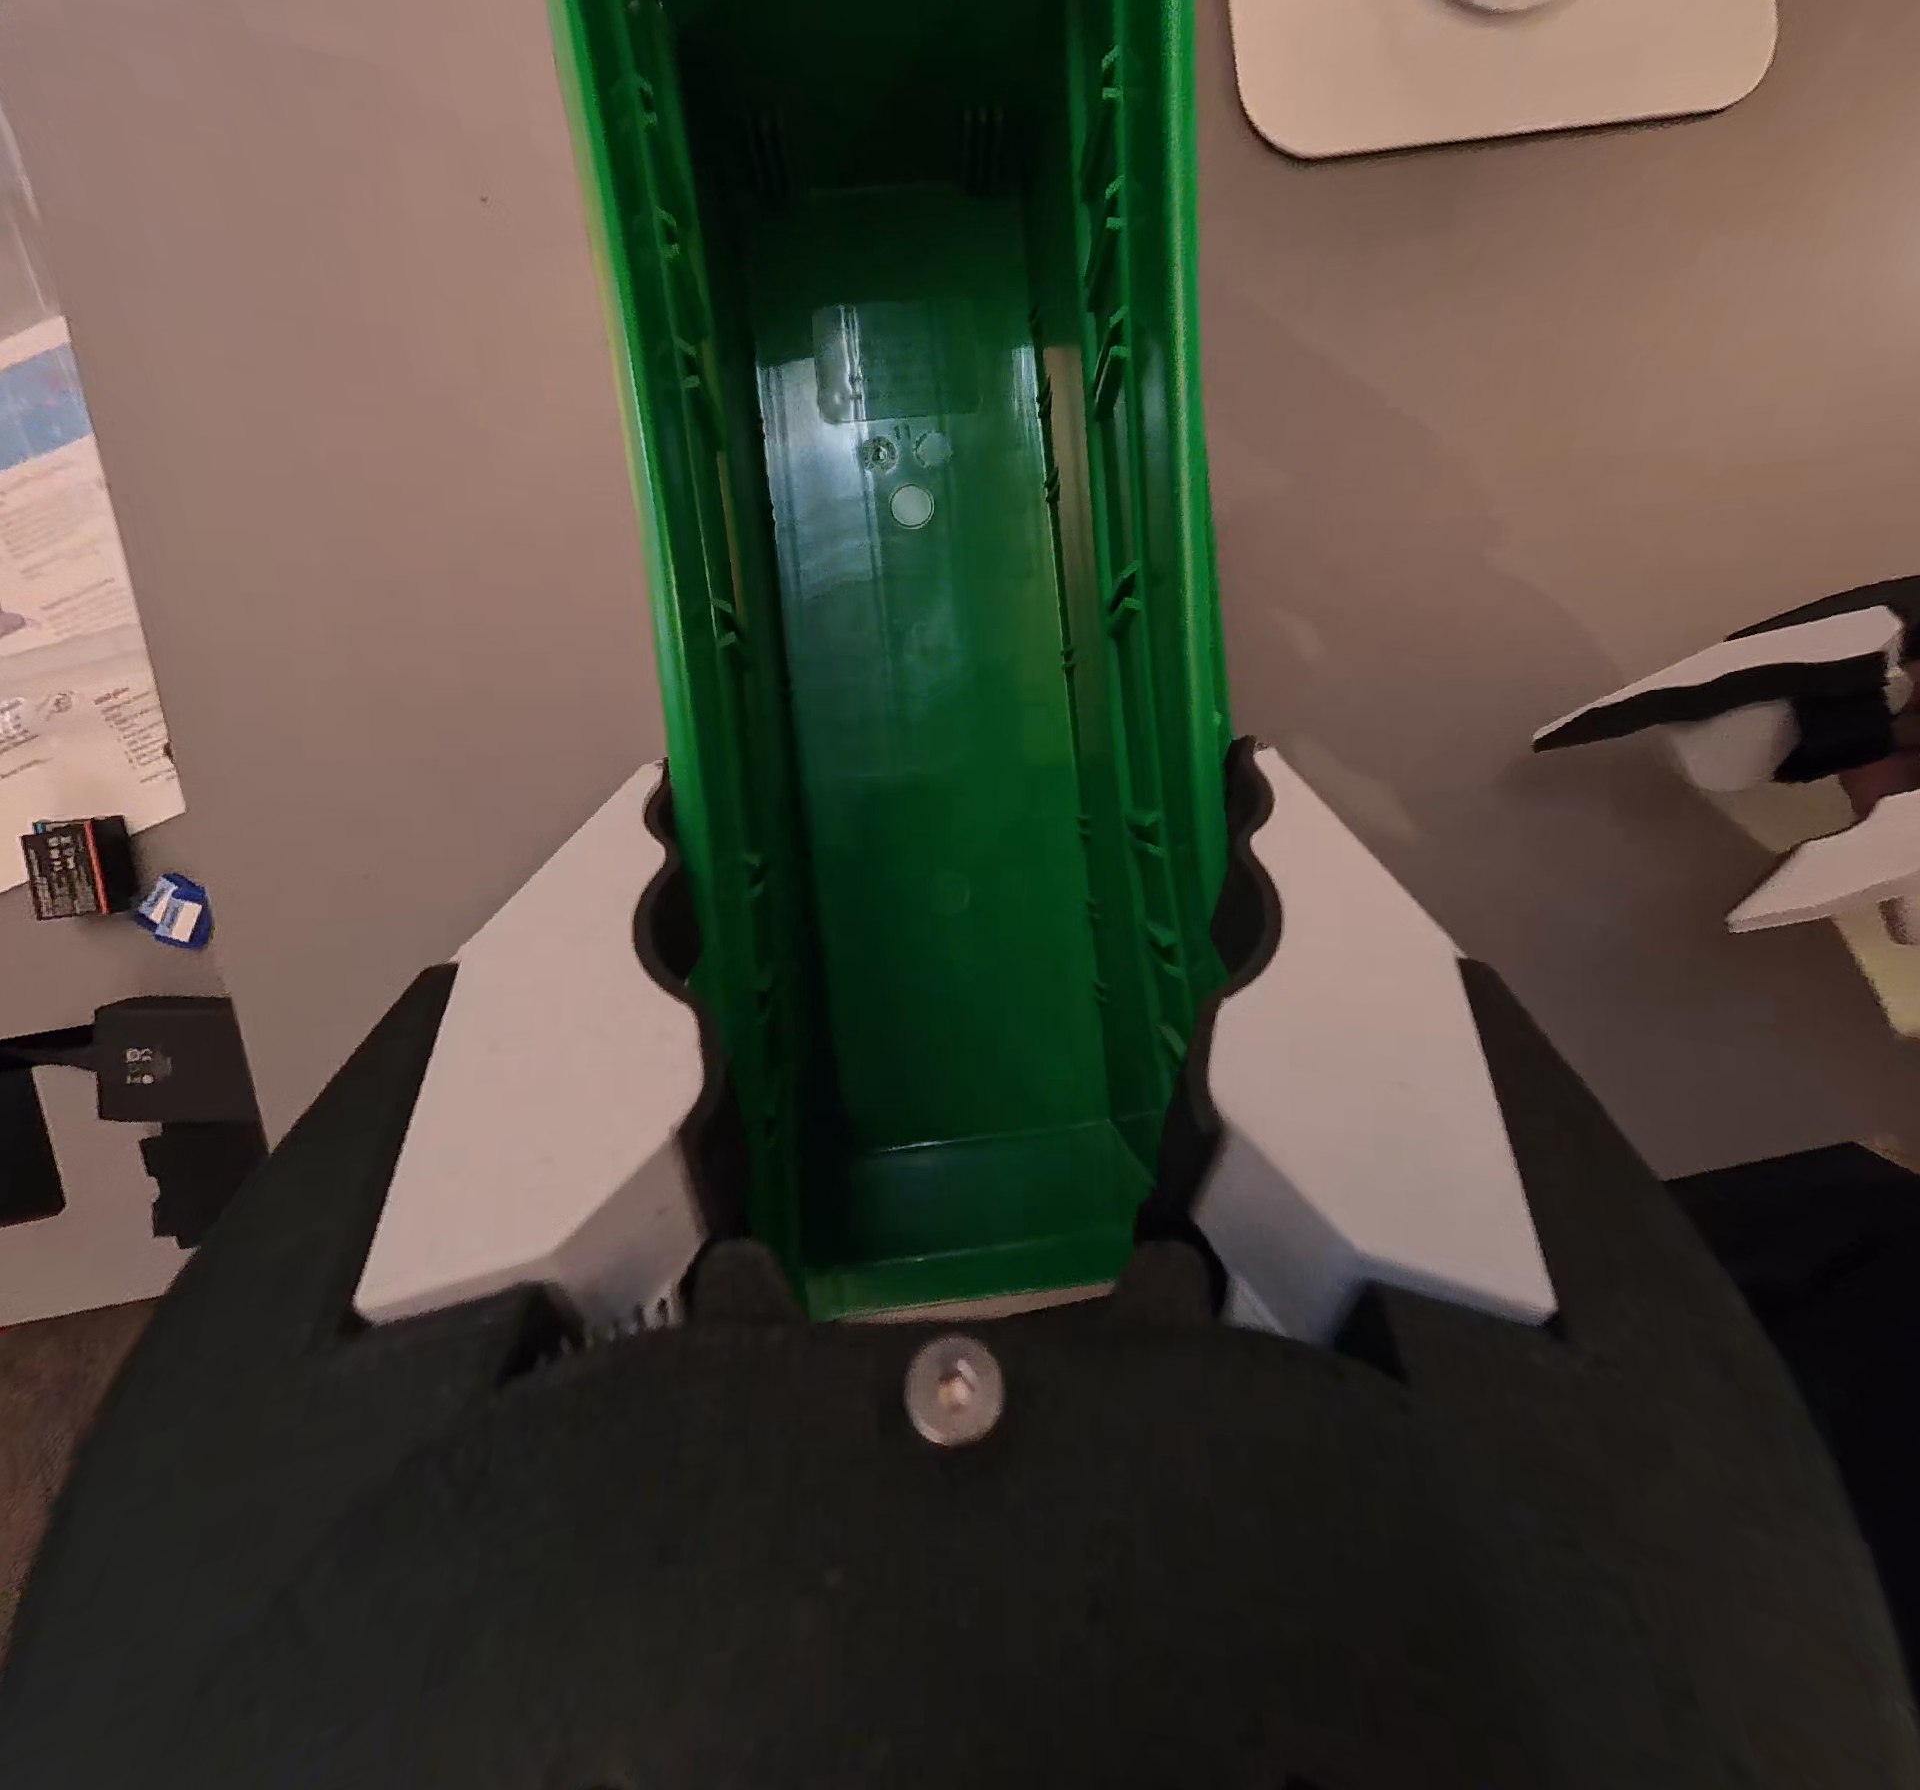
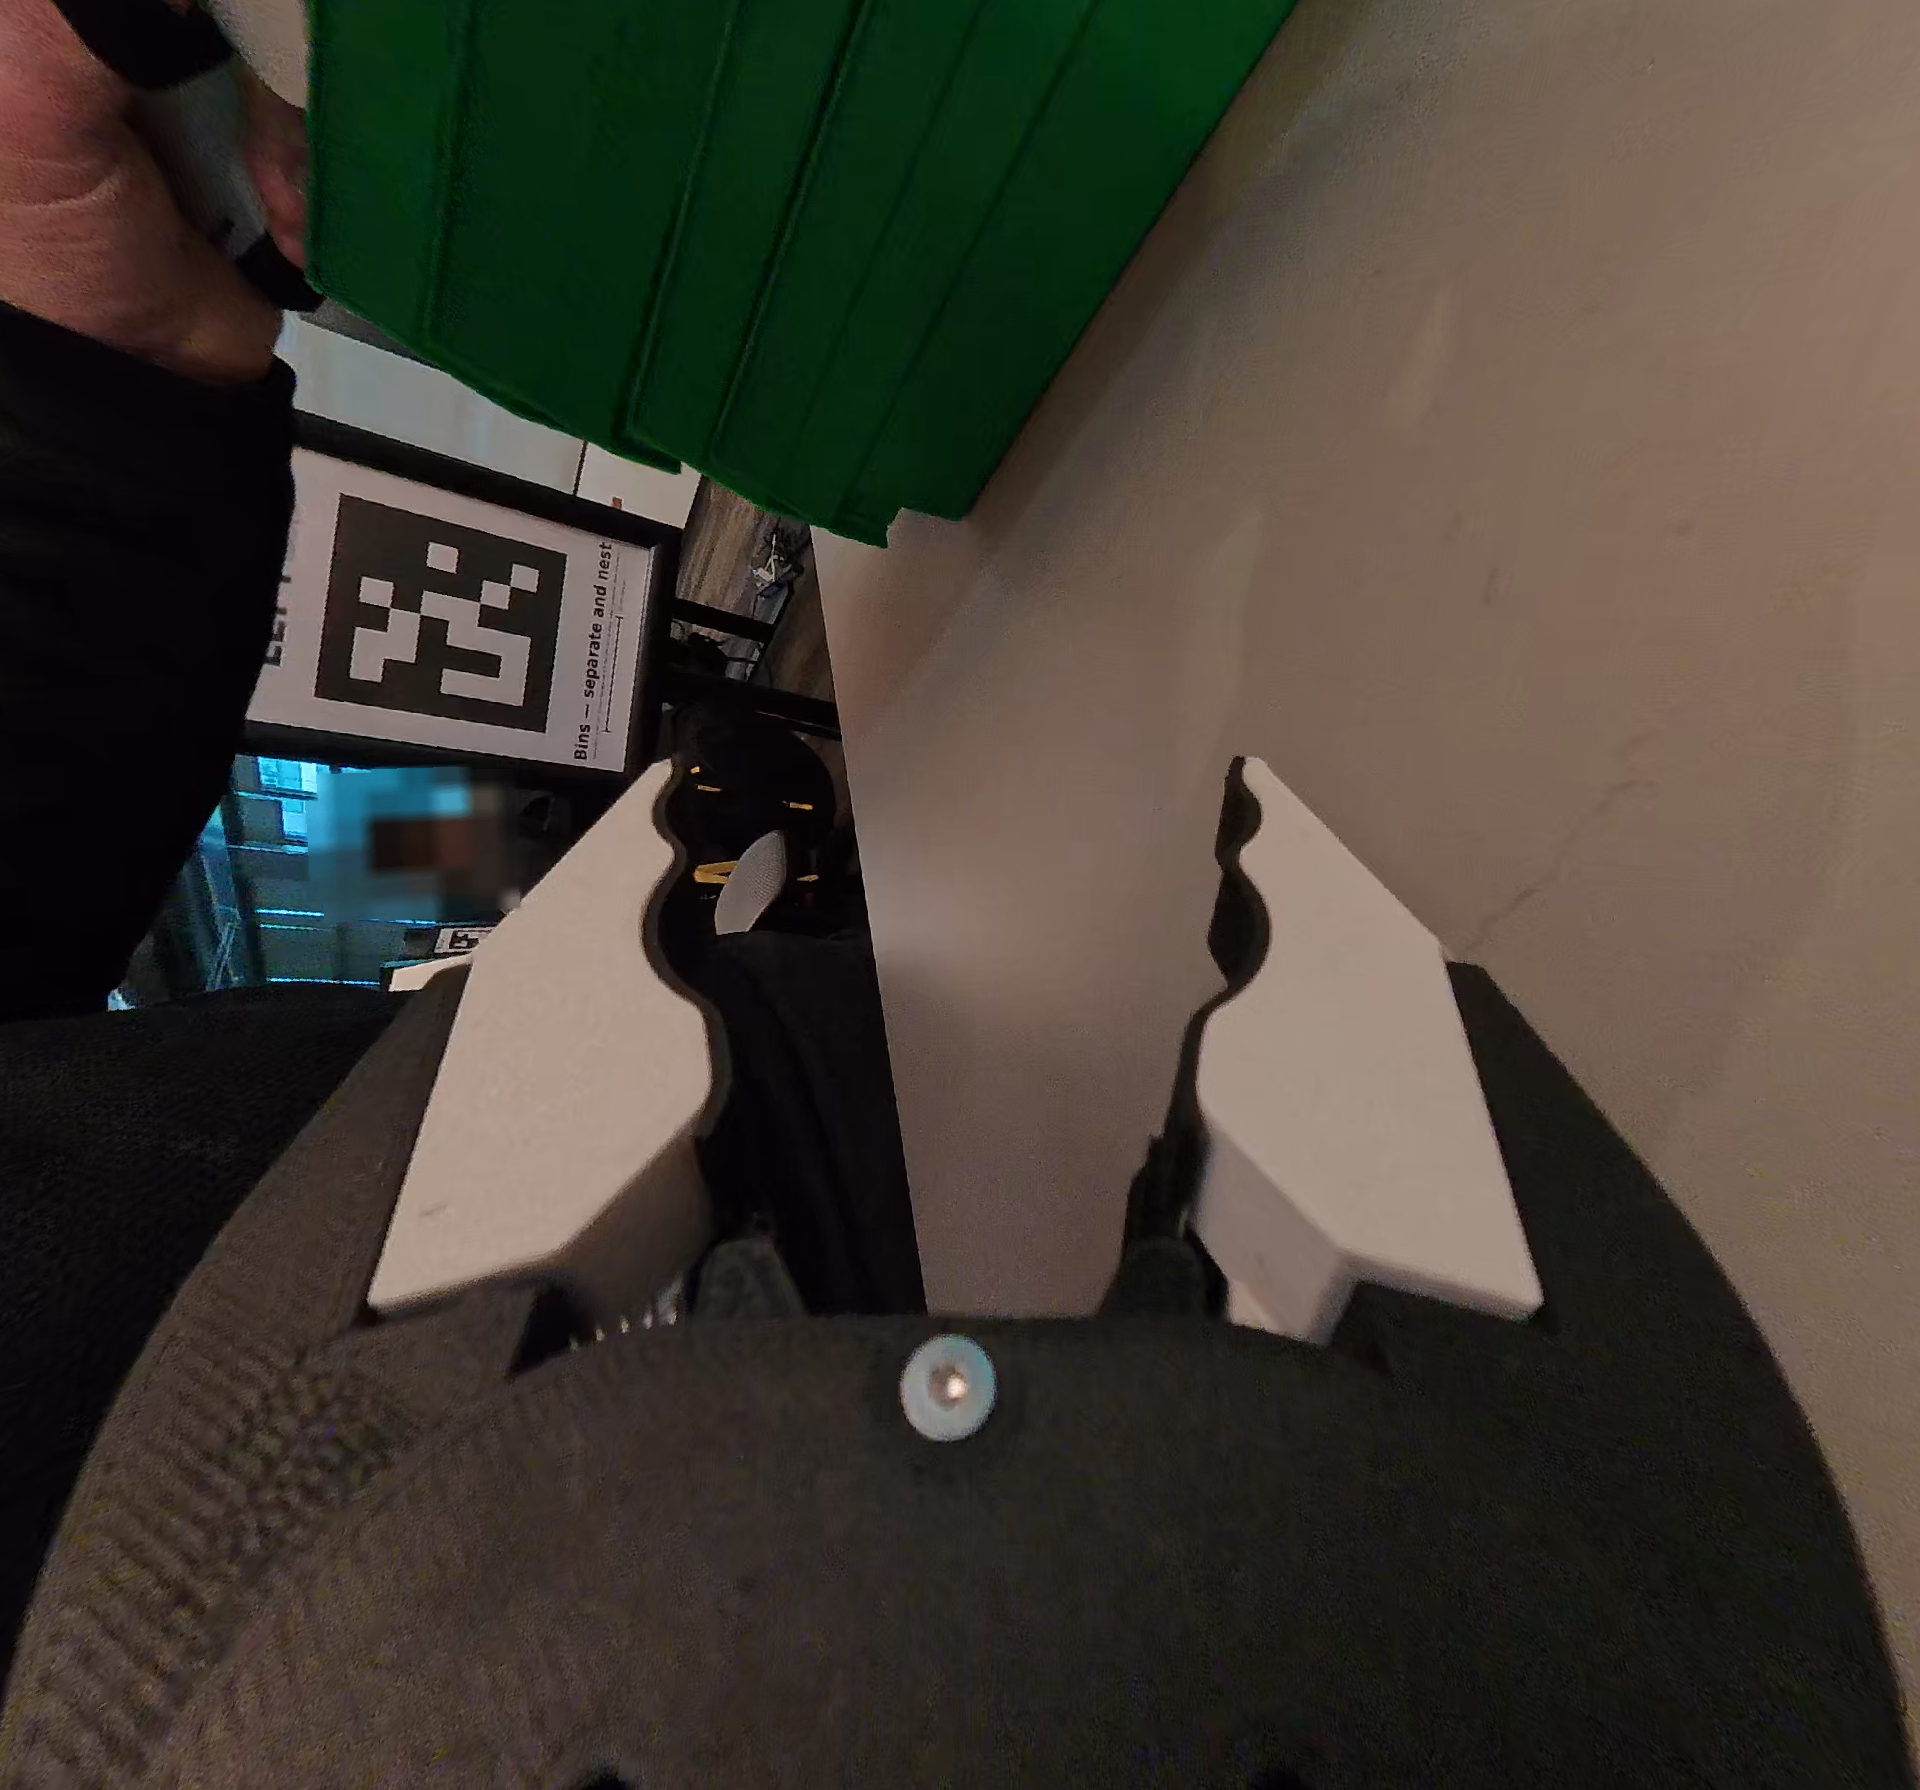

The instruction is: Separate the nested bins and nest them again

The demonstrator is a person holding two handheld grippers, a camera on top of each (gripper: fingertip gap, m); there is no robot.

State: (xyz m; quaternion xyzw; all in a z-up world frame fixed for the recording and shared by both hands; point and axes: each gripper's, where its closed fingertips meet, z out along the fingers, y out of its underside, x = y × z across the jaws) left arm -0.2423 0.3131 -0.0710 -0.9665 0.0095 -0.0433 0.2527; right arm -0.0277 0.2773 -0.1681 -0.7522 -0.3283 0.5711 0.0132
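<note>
We have the left tongs (image 1: pixel 948 909) closed around the near end of a green bin (image 1: pixel 935 597), their pads pressing on its two long outer walls, so that the left wrist view looks straight down the bin's open interior to its far wall. The bin is lifted off the grey tabletop (image 1: pixel 364 390); in the right wrist view it hangs tilted above the surface with its ribbed underside (image 2: pixel 727 182) turned toward that camera. The right tongs (image 2: pixel 951 919) are spread apart with nothing between them, held low and off to the side of the bin, where the left wrist view also catches them at its right edge. Several stepped layers show along the bin's lower edge in the right wrist view, but we cannot tell whether these are separate nested bins or simply moulded ribs, and no second bin lies apart anywhere in either picture. Our judgement is that the work is at an early or a middle point: one bin or stack is in hand, while the pulling apart or the re-nesting is yet to be done. A white pad (image 1: pixel 1496 5) with a clear dome lies at the far right of the tabletop, and printed papers (image 1: pixel 73 597) at its left edge.
</note>
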